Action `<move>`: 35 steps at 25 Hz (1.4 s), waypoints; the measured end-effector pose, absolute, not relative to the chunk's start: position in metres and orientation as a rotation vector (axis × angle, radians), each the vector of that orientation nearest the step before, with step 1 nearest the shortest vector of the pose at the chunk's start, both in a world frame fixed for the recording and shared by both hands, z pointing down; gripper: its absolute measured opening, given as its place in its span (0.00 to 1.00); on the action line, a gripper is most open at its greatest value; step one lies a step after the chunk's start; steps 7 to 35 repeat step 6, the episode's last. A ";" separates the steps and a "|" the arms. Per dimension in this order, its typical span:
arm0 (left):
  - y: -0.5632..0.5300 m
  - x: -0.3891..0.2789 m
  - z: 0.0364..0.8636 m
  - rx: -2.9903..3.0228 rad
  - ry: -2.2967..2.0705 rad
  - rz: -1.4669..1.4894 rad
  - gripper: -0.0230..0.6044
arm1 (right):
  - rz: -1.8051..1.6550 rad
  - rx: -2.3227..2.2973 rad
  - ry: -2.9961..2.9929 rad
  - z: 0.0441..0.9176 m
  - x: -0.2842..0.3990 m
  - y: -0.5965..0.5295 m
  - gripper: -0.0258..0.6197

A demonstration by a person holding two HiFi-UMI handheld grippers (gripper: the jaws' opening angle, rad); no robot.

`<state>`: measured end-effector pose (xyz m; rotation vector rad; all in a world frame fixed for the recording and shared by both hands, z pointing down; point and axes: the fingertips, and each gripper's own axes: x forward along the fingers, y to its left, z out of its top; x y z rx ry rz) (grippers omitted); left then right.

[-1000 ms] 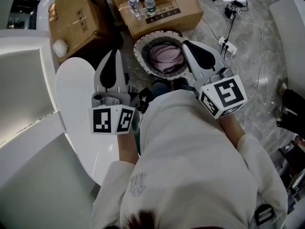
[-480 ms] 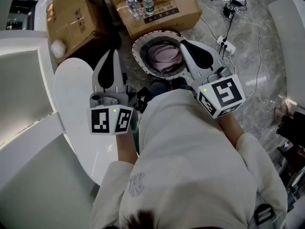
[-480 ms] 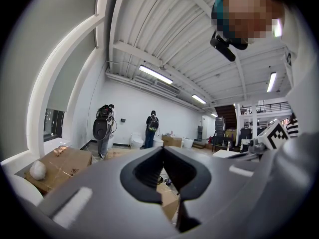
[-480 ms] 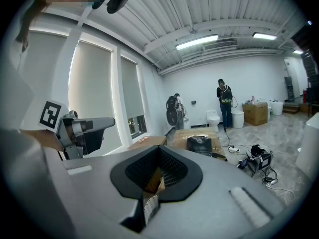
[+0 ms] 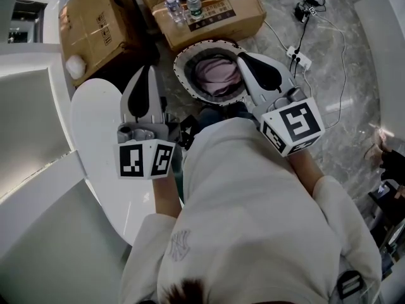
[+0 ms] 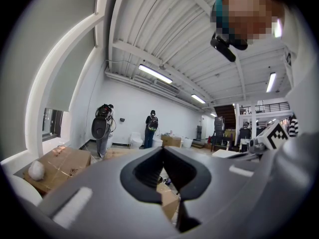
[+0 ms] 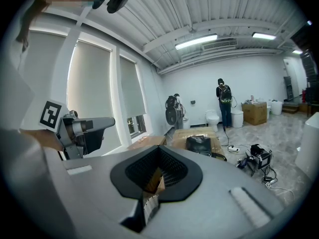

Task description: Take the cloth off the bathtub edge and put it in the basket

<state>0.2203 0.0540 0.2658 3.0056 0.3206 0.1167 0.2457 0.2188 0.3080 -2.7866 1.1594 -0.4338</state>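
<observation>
In the head view the pink cloth (image 5: 218, 75) lies bunched inside the round basket (image 5: 183, 56) on the floor. My right gripper (image 5: 242, 56) is held up at chest height, shut and empty, its tip over the basket's right rim. My left gripper (image 5: 149, 69) is also shut and empty. It points forward above the white bathtub edge (image 5: 95, 119), left of the basket. In the left gripper view the left gripper (image 6: 162, 148) has its jaws together and points out into the room. The right gripper (image 7: 158, 147) shows the same in the right gripper view.
Cardboard boxes (image 5: 95, 24) (image 5: 215, 14) stand behind the basket, with two water bottles (image 5: 193, 5) on one. A power strip with cables (image 5: 297, 59) lies on the marble floor to the right. Other people (image 6: 150, 128) (image 7: 223, 101) stand far off in the room.
Both grippers have stayed shut and in the same pose. Only the head view has drifted slightly; the cloth still lies in the basket.
</observation>
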 end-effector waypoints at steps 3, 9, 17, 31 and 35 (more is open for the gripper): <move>0.054 0.220 0.267 3.001 0.312 0.120 0.11 | -0.441 -2.787 1.164 0.310 0.246 0.219 0.04; 0.050 0.213 0.269 2.987 0.254 0.125 0.11 | -0.472 -2.782 1.214 0.313 0.247 0.215 0.04; 0.050 0.213 0.269 2.987 0.254 0.125 0.11 | -0.472 -2.782 1.214 0.313 0.247 0.215 0.04; 0.050 0.213 0.269 2.987 0.254 0.125 0.11 | -0.472 -2.782 1.214 0.313 0.247 0.215 0.04; 0.050 0.213 0.269 2.987 0.254 0.125 0.11 | -0.472 -2.782 1.214 0.313 0.247 0.215 0.04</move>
